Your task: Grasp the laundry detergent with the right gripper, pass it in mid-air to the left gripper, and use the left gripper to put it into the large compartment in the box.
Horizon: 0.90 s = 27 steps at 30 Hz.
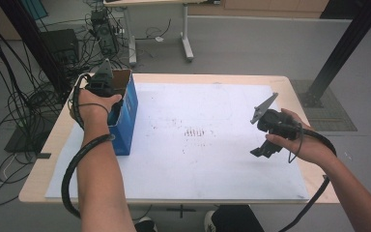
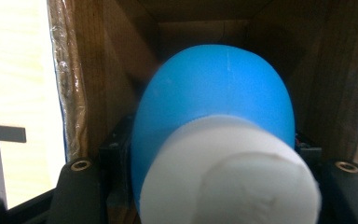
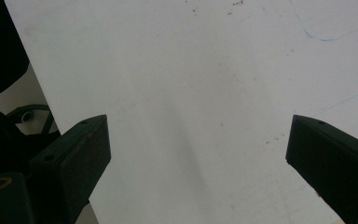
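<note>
Blue rounded object (image 2: 214, 98) with a white cap-like end (image 2: 228, 172) is grasped by the fingers of the left gripper (image 1: 99, 84), and it is held inside the open top of the blue cardboard box (image 1: 125, 113), probably so that it can be lowered in; what exactly the object is cannot be told from so close. The box is placed upright at the far left corner of the surface (image 1: 198, 135), which is covered by a white sheet with small dark marks. The right gripper (image 1: 265, 140) is kept above the right edge, its fingers released and wide apart with nothing between them, likely waiting. Beyond the surface, a grey floor, many black cables and table legs are seen.
</note>
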### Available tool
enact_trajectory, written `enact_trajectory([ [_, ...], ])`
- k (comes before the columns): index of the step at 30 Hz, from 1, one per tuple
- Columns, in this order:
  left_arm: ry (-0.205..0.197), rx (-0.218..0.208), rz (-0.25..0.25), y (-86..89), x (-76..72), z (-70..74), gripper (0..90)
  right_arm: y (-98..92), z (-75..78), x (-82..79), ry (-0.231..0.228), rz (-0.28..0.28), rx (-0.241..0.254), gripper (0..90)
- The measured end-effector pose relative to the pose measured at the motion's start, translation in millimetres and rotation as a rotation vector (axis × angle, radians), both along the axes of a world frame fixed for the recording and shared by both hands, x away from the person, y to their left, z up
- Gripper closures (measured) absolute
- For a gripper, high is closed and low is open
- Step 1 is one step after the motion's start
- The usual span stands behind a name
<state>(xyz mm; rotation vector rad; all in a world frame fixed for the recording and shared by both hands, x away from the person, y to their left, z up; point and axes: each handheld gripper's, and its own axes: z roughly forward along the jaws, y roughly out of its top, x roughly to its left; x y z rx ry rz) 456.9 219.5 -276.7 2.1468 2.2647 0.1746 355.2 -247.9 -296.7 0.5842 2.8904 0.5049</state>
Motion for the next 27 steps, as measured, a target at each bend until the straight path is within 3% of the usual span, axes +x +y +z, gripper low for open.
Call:
enact_trajectory([
  [11, 0.006, 0.005, -0.001, -0.6, 0.7, -0.6, 36.4, -2.7, 5.2, 2.6, -0.027, -0.019, -0.022, 6.3],
  [27, 0.008, 0.021, -0.006, -2.8, 0.5, -1.8, 36.0, -0.8, 8.4, 2.5, -0.029, -0.007, -0.033, 6.3],
])
